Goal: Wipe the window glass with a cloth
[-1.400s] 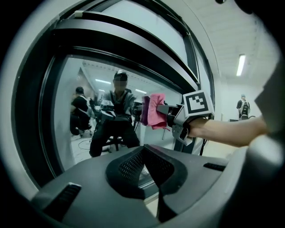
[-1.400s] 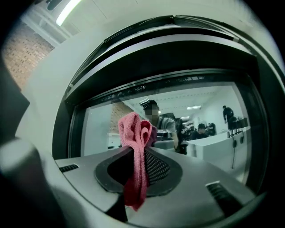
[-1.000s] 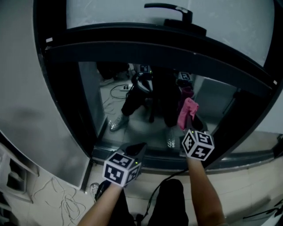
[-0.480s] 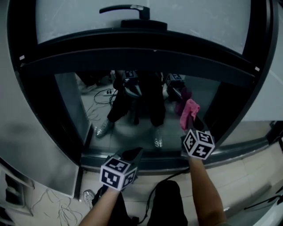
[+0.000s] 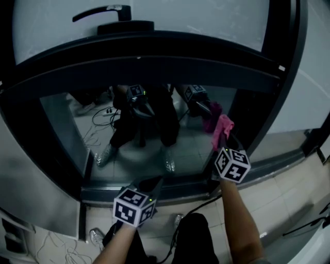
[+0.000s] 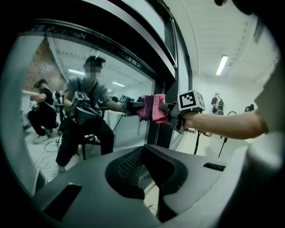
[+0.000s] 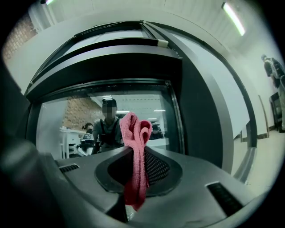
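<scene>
1. Cloth [image 7: 135, 147], pink, is clamped between the jaws of the right gripper [image 7: 136, 178]. It bunches up above them and hangs loose below.
2. It presses on the glass [image 5: 154, 134] near the pane's right edge, just beside the frame [image 5: 258, 113], and meets its own reflection there.
3. The left gripper [image 6: 143, 153] has its jaws together on nothing. It sits low by the sill, off the glass.
4. Wiping looks under way at the right side. Most of the pane to the left is probably left to do.
5. No streaks, dirt or damp show, so I cannot tell which parts are already wiped; the glass is dim and full of reflections.
6. The upper pane by the handle [image 5: 105, 11] is cut off at the top.
</scene>
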`<action>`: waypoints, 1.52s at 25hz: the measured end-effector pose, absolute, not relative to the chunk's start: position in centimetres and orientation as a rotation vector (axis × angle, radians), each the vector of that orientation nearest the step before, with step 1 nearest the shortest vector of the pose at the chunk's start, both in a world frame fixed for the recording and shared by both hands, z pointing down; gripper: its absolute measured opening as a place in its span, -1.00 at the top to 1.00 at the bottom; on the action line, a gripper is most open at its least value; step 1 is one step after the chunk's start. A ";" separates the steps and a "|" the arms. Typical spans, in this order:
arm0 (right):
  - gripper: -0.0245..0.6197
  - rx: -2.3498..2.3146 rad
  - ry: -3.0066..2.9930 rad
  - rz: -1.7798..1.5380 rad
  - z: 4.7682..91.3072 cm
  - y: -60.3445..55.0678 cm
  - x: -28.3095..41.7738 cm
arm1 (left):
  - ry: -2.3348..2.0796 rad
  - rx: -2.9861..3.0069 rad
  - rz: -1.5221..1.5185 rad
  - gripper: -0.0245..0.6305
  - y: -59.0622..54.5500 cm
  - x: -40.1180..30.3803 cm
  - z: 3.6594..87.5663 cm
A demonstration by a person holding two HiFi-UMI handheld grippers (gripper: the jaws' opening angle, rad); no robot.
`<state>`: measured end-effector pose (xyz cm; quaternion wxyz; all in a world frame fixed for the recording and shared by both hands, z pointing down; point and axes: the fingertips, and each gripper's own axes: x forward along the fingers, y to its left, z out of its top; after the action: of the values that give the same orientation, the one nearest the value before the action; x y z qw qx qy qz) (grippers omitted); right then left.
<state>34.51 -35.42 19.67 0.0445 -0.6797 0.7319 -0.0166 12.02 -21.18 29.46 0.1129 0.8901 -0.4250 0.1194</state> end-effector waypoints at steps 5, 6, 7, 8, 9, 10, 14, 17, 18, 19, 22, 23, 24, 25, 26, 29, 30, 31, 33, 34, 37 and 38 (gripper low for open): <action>0.76 -2.137 2.173 -0.065 20.1 -36.1 38.0 | -1.201 2.627 0.358 0.92 -21.9 14.2 30.1; 0.76 -2.146 2.163 -0.069 20.2 -36.2 38.5 | -1.194 2.627 0.359 0.92 -22.1 14.6 30.2; 0.76 -2.154 2.153 -0.073 20.3 -36.3 39.0 | -1.186 2.627 0.359 0.92 -22.3 14.9 30.4; 0.76 -2.162 2.144 -0.078 20.5 -36.5 39.4 | -1.179 2.628 0.360 0.92 -22.5 15.2 30.6; 0.76 -2.171 2.133 -0.084 20.6 -36.5 39.8 | -1.171 2.628 0.361 0.92 -22.6 15.5 30.7; 0.76 -2.182 2.119 -0.091 20.8 -36.6 40.2 | -1.163 2.627 0.363 0.92 -22.7 15.8 30.9; 0.76 -2.244 2.046 -0.110 21.5 -36.2 41.8 | -1.134 2.624 0.368 0.92 -23.1 16.7 31.6; 0.76 -2.298 1.985 -0.085 21.8 -35.3 42.1 | -1.121 2.625 0.363 0.92 -22.9 16.9 32.0; 0.76 -2.318 1.966 -0.076 22.0 -34.9 42.2 | -1.116 2.627 0.360 0.92 -22.8 16.9 32.1; 0.76 -2.340 1.949 -0.070 22.2 -34.6 42.3 | -1.112 2.628 0.358 0.92 -22.7 16.9 32.2; 0.76 -2.390 1.925 -0.083 23.2 -34.4 42.6 | -1.099 2.624 0.363 0.92 -22.6 16.9 32.8; 0.76 -2.399 1.924 -0.087 23.6 -34.5 42.7 | -1.096 2.622 0.369 0.92 -22.7 16.9 33.0; 0.76 -2.405 1.924 -0.085 24.0 -34.6 42.8 | -1.095 2.619 0.373 0.92 -22.8 16.8 33.2; 0.76 -2.411 1.925 -0.077 24.2 -34.7 42.9 | -1.095 2.618 0.376 0.92 -23.0 16.7 33.4; 0.76 -2.416 1.927 -0.064 24.5 -34.8 42.9 | -1.096 2.617 0.377 0.92 -23.2 16.5 33.6; 0.76 -2.433 1.930 -0.059 25.7 -35.0 42.8 | -1.091 2.616 0.372 0.92 -23.5 16.3 34.1; 0.76 -2.438 1.931 -0.071 26.2 -35.1 42.7 | -1.086 2.616 0.373 0.92 -23.5 16.2 34.3; 0.76 -2.444 1.933 -0.082 26.7 -35.1 42.5 | -1.080 2.616 0.375 0.92 -23.4 16.2 34.6; 0.76 -2.452 1.937 -0.093 27.6 -35.3 42.3 | -1.071 2.618 0.373 0.92 -23.4 16.1 35.0; 0.76 -2.454 1.938 -0.091 27.8 -35.5 42.3 | -1.069 2.618 0.369 0.92 -23.4 16.0 35.2; 0.76 -2.452 1.943 -0.075 28.3 -35.8 42.1 | -1.078 2.609 0.356 0.92 -23.5 15.3 35.9; 0.76 -2.447 1.951 -0.073 28.3 -35.8 41.9 | -1.082 2.604 0.353 0.92 -23.5 15.1 36.0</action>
<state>41.89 -35.84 28.31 0.0059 -0.7817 0.6232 -0.0234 15.07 -23.52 36.05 0.1492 0.9060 -0.3766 0.1227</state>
